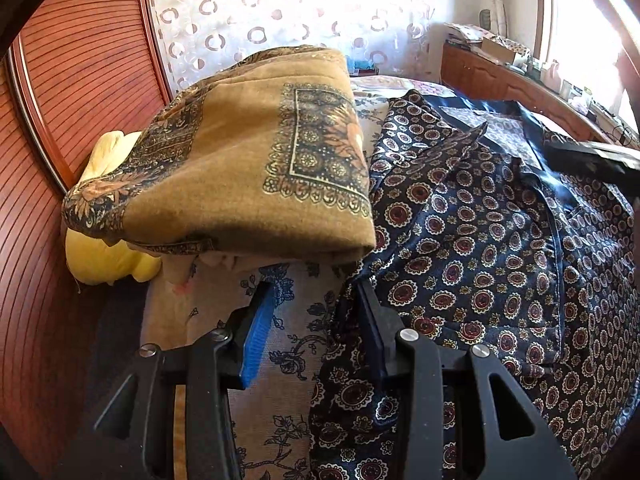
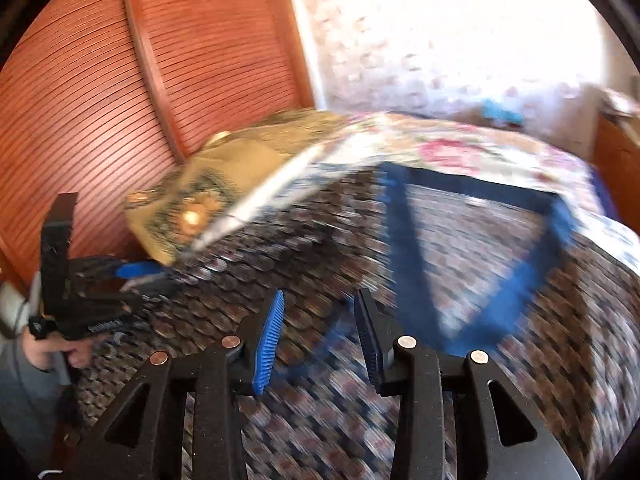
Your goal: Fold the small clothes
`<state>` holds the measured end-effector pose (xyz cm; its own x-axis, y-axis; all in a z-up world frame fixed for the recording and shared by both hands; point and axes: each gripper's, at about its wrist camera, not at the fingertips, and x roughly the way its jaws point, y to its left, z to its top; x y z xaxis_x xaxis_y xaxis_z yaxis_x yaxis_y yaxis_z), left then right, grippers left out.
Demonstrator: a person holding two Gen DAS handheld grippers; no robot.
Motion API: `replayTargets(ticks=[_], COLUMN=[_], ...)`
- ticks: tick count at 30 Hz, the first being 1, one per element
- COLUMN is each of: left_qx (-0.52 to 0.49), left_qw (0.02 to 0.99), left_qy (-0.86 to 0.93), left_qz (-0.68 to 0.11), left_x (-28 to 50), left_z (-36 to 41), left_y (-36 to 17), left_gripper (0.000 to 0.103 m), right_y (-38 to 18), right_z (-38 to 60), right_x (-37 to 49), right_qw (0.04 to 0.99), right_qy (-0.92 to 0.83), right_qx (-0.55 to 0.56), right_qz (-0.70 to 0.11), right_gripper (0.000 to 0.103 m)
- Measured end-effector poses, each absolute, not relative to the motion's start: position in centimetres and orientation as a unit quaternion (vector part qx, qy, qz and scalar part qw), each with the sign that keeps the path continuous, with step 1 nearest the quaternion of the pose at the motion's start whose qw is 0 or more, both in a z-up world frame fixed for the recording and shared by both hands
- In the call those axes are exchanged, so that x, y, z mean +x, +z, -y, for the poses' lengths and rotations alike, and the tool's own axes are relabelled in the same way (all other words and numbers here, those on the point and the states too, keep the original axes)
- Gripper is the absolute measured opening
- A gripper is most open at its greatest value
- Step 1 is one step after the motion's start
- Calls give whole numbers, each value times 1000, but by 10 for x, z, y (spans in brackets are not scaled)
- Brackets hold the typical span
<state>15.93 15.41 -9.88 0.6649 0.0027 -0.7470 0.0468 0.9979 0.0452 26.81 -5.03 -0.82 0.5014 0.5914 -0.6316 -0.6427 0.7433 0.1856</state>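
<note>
A dark navy shirt (image 1: 492,248) with round red-and-white medallions lies spread on the bed; in the blurred right wrist view it (image 2: 320,240) shows a solid blue collar band (image 2: 404,240). My left gripper (image 1: 316,304) is open at the shirt's left edge, its right finger touching the cloth, nothing between the pads. It also shows in the right wrist view (image 2: 136,274) at the left, hand-held. My right gripper (image 2: 318,320) is open above the middle of the shirt and holds nothing. Its dark tip shows at the right of the left wrist view (image 1: 592,160).
A folded tan blanket (image 1: 248,160) with dark ornate borders lies left of the shirt, over a yellow pillow (image 1: 104,252). The bed has a floral sheet (image 1: 280,360). A red-brown slatted wooden headboard (image 1: 60,160) stands left. A patterned curtain (image 1: 300,12) and a cluttered wooden shelf (image 1: 500,64) are behind.
</note>
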Motion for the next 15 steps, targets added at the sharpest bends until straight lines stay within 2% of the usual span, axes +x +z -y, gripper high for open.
replayTargets(ticks=[8, 15], left_qx=[23, 24], left_qw=[925, 933], left_qy=[-18, -18], left_qz=[-379, -358], left_x=[150, 141], left_z=[-155, -151], left_y=[-90, -81], left_gripper=[43, 43], right_y=[-36, -46], right_z=[5, -42], right_x=[347, 412], right_qw=[829, 827], right_qy=[363, 379], right_qx=[35, 39], right_qz=[-423, -414], right_gripper=[38, 38])
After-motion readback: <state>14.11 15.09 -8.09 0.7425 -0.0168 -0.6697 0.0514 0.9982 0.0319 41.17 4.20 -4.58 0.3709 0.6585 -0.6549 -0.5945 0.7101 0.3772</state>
